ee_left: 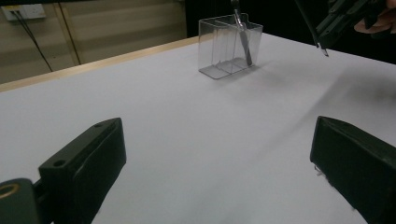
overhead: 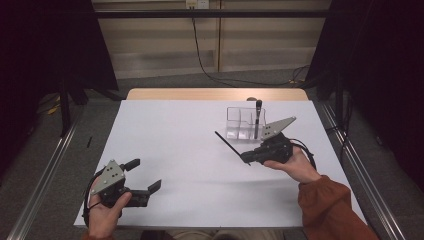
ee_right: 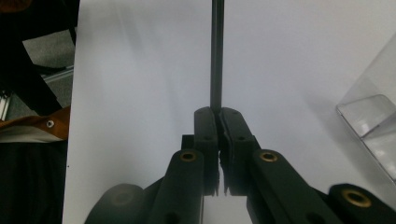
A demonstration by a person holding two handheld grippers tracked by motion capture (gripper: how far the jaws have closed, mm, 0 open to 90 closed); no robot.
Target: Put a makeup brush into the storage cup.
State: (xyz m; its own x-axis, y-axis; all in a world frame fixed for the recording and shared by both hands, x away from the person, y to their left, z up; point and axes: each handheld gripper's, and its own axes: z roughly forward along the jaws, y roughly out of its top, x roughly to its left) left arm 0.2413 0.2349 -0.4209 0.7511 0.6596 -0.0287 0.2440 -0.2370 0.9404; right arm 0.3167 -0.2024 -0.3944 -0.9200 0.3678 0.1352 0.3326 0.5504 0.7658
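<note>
- Gripping a thin black pen-like rod [overhead: 231,145] by one end, the right tongs [overhead: 246,158] are clamped shut, right of frame centre.
- Left tongs [overhead: 145,176] gape empty, lower left.
- Tilting the rod upright before lowering should drop it cleanly into the clear plastic compartment organiser [overhead: 239,123] above it on the white tabletop [overhead: 175,145].

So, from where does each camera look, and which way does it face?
High view: above the person's side, facing forward and down on the table; both hands and grippers show.
Left gripper view: between its open jaws, facing the clear organizer.
Right gripper view: along shut jaws clamping a thin black stick.
Shared: organizer, stick.
</note>
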